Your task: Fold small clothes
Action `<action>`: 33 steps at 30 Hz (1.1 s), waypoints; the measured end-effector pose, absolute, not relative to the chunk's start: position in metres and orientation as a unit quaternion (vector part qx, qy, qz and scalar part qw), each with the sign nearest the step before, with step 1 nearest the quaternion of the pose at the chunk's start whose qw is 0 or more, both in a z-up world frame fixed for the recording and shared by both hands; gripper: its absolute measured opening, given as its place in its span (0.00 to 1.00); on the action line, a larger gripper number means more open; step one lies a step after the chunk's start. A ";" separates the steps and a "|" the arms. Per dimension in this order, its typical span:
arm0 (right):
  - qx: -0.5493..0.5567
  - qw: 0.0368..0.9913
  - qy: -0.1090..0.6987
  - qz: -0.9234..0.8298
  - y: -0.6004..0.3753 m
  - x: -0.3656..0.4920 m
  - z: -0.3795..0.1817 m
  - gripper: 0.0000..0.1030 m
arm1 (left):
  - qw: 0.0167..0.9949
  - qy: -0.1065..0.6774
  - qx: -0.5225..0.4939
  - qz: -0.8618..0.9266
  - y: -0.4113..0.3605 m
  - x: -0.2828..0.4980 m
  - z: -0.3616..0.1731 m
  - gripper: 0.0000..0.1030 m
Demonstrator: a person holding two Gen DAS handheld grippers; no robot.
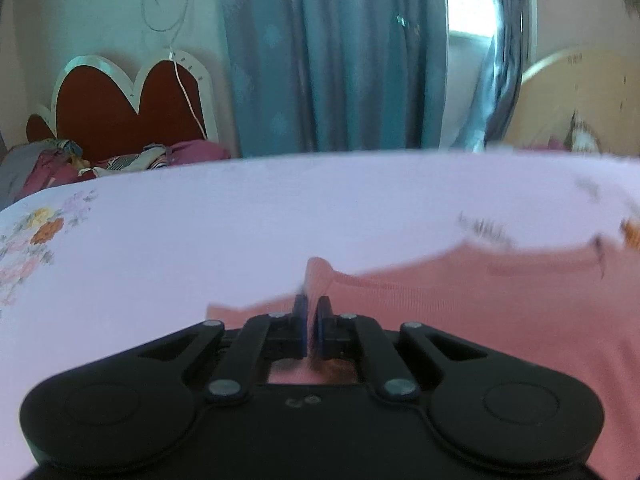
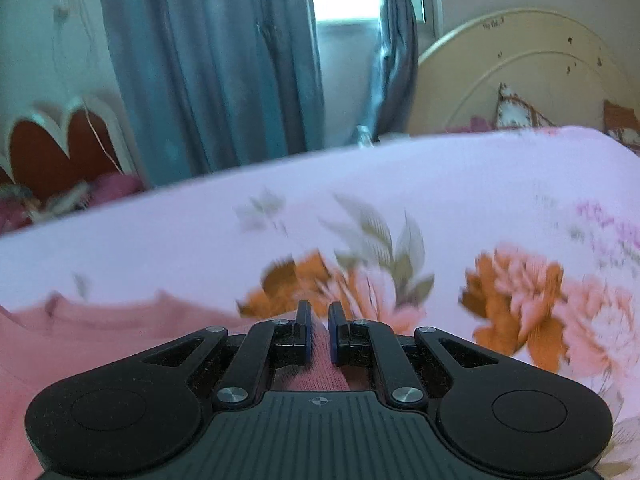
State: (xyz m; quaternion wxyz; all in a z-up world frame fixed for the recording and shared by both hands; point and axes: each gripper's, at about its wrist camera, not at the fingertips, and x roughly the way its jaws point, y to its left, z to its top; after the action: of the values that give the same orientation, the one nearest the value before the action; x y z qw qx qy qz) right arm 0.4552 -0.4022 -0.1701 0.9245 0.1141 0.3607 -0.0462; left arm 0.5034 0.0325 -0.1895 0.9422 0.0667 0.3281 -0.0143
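- Across the flowered bedsheet [image 1: 280,216], right under both of my wrists, lies the pink knit garment [image 1: 480,312], spread flat with its long edge running side to side between the two grippers.
- On the left side, a little peak of pink cloth stands up between the blue pads [image 1: 300,312]; my left gripper [image 1: 312,308] is clamped onto that edge, jaws nearly together.
- Over on the right, the right gripper [image 2: 318,312] has its jaws drawn in on a strip of the same pink knit, which shows between the fingers and below them; I read that as a pinch on the opposite end of the edge.
- So the garment stretches from one gripper to the other: rightward from my left fingers, leftward from my right ones. Neither hand is nearer; each has its own corner.
- Ahead of both pairs of fingers the bare sheet runs toward the blue curtain [image 2: 200,72], and the garment's body lies back toward me.
- My judgement: the coming fold turns on carrying this pinched edge together, both hands level, so the cloth doesn't skew.
- Blur smears the far edge, so I can't tell its exact line.
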 end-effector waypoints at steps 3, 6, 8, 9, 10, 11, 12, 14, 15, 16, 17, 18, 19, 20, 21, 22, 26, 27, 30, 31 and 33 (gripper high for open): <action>0.113 0.924 0.362 -0.052 -0.405 0.455 -0.178 0.08 | 0.939 0.335 0.081 -0.012 0.033 0.501 -0.195 0.05; 0.125 0.924 0.358 -0.052 -0.412 0.448 -0.171 0.09 | 0.935 0.343 0.086 -0.019 0.032 0.501 -0.189 0.11; 0.128 0.929 0.342 -0.051 -0.411 0.440 -0.160 0.09 | 0.935 0.343 0.093 -0.019 0.032 0.497 -0.184 0.29; 0.129 0.932 0.337 -0.046 -0.410 0.435 -0.154 0.09 | 0.935 0.341 0.090 -0.020 0.033 0.494 -0.181 0.44; 0.128 0.934 0.332 -0.041 -0.407 0.430 -0.148 0.09 | 0.937 0.339 0.084 -0.019 0.035 0.490 -0.177 0.62; 0.126 0.935 0.329 -0.034 -0.404 0.427 -0.143 0.10 | 0.940 0.333 0.079 -0.018 0.037 0.487 -0.174 0.67; 0.123 0.936 0.328 -0.027 -0.400 0.423 -0.140 0.16 | 0.942 0.326 0.076 -0.019 0.037 0.482 -0.169 0.67; 0.126 0.938 0.324 -0.015 -0.393 0.417 -0.136 0.43 | 0.944 0.321 0.073 -0.025 0.038 0.475 -0.160 0.67; 0.127 0.939 0.321 -0.011 -0.389 0.413 -0.135 0.49 | 0.944 0.320 0.071 -0.030 0.036 0.471 -0.155 0.67; 0.126 0.939 0.321 -0.007 -0.384 0.411 -0.134 0.49 | 0.945 0.318 0.068 -0.036 0.034 0.466 -0.151 0.67; 0.122 0.938 0.325 -0.006 -0.378 0.409 -0.134 0.49 | 0.945 0.318 0.067 -0.047 0.030 0.459 -0.147 0.67; 0.121 0.937 0.328 -0.001 -0.370 0.407 -0.133 0.48 | 0.944 0.318 0.068 -0.057 0.024 0.455 -0.146 0.67; 0.119 0.937 0.329 0.004 -0.363 0.405 -0.132 0.48 | 0.943 0.318 0.070 -0.066 0.018 0.450 -0.145 0.67; 0.115 0.936 0.332 0.012 -0.356 0.403 -0.132 0.48 | 0.941 0.321 0.072 -0.073 0.011 0.445 -0.145 0.67; 0.109 0.935 0.336 0.023 -0.347 0.401 -0.133 0.46 | 0.939 0.327 0.073 -0.080 0.005 0.441 -0.148 0.67; 0.102 0.935 0.339 0.034 -0.336 0.399 -0.133 0.44 | 0.937 0.332 0.073 -0.083 -0.001 0.438 -0.152 0.67; 0.090 0.928 0.357 0.062 -0.309 0.387 -0.143 0.39 | 0.928 0.359 0.067 -0.068 -0.003 0.426 -0.174 0.65; 0.091 0.926 0.362 0.065 -0.306 0.383 -0.146 0.39 | 0.927 0.364 0.068 -0.061 -0.001 0.423 -0.179 0.65; 0.080 0.922 0.375 0.056 -0.305 0.373 -0.158 0.39 | 0.924 0.375 0.065 -0.040 0.010 0.418 -0.191 0.66; 0.077 0.920 0.382 0.045 -0.309 0.372 -0.164 0.39 | 0.925 0.373 0.060 -0.038 0.015 0.416 -0.191 0.68; 0.085 0.921 0.379 0.033 -0.320 0.368 -0.170 0.39 | 0.926 0.373 0.057 -0.030 0.022 0.414 -0.191 0.69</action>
State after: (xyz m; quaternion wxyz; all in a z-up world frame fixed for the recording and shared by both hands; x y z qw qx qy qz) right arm 0.3678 -0.3200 -0.1696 0.9208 0.0851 0.3793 0.0329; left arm 0.4140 0.0219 -0.1912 0.9258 0.0567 0.3726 -0.0299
